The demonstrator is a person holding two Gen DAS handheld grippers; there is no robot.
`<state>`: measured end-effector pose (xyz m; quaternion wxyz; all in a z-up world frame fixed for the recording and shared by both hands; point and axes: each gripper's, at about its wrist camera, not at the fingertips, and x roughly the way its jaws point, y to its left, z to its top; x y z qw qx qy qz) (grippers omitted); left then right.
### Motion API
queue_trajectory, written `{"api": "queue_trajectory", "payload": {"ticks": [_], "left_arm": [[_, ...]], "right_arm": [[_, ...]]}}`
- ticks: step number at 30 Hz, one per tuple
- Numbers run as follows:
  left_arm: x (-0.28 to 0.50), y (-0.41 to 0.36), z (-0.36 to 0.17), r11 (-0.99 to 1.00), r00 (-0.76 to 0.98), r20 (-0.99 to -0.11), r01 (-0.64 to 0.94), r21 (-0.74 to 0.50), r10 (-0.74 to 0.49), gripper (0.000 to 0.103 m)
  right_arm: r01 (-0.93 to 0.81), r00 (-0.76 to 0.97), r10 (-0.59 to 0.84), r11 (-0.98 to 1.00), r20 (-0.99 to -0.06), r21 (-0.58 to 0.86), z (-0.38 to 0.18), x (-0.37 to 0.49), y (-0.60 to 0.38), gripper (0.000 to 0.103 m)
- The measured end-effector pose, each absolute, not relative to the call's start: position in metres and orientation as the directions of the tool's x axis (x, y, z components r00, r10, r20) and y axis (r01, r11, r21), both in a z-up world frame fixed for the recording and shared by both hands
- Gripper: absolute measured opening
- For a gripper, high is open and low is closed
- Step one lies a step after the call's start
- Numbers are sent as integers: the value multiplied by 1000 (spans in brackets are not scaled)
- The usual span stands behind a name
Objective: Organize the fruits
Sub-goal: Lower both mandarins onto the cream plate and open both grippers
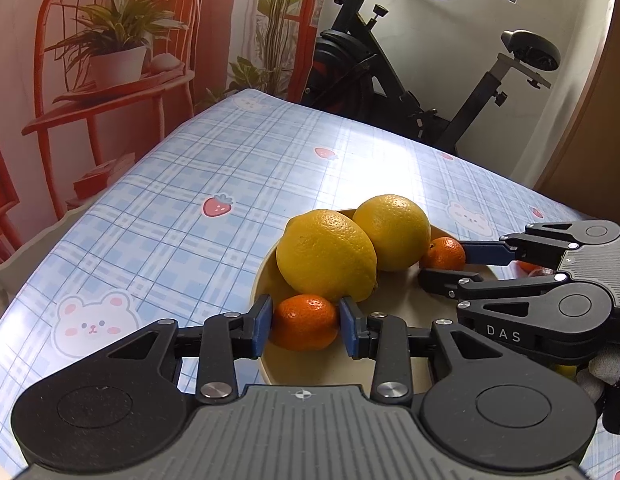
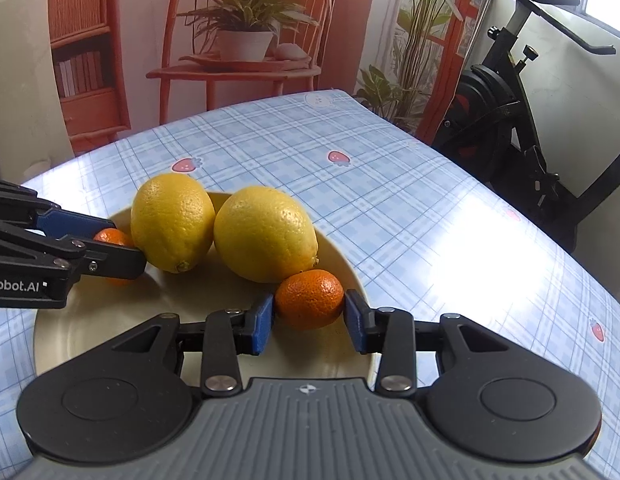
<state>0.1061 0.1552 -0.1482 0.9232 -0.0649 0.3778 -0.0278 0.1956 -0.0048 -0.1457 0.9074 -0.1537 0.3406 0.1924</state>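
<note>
A cream plate [image 1: 394,312] [image 2: 110,328] on the checked tablecloth holds two lemons [image 1: 326,254] [image 1: 392,232] [image 2: 172,220] [image 2: 266,234] and two tangerines. My left gripper [image 1: 306,322] has its blue pads against the sides of one tangerine [image 1: 304,322], which rests on the plate by the near lemon; it shows in the right wrist view [image 2: 110,238]. My right gripper [image 2: 309,316] has its pads against the other tangerine [image 2: 310,298] [image 1: 444,252], also on the plate. The right gripper shows in the left wrist view [image 1: 446,266].
The blue checked tablecloth [image 1: 190,200] [image 2: 390,200] spreads beyond the plate. An exercise bike [image 1: 410,80] [image 2: 530,120] stands past the table's far edge. A wall print of a red chair and plant [image 1: 110,60] is behind.
</note>
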Motion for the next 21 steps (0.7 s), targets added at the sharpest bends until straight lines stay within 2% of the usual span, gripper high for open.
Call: {"api": "queue_trajectory", "payload": {"ticks": [5,8,13,15,16,17,21], "left_arm": [[106,155,-147,989,711,-696,-4,-149,-102,39],[104,159,-148,985,718,-687,-12,-173,-112,39],[95,163,-145,979,750,-653,-34,-199,-107,40],[91,162,-140,978,767,-635,-47,-202,-94,44],[89,162,-138,979,775,-627,-66,-194,-72,55],[87,162,-136,978,785,-617,-85,-188,-51,60],[84,163,-127,974,801,-597,-108,-202,-35,60]], "right_arm": [[-425,710,233,894,-664,-141,-138,191,-8,43],[-376,749,257,924,-611,-71,-124,176,-22,53],[-282,802,254,959,-541,31,-111,145,-57,53],[-240,827,242,968,-508,70,-107,132,-75,53],[-213,841,229,973,-489,89,-105,124,-86,53],[-190,853,216,976,-476,104,-103,118,-95,53],[-96,880,161,982,-446,165,-103,93,-132,53]]}}
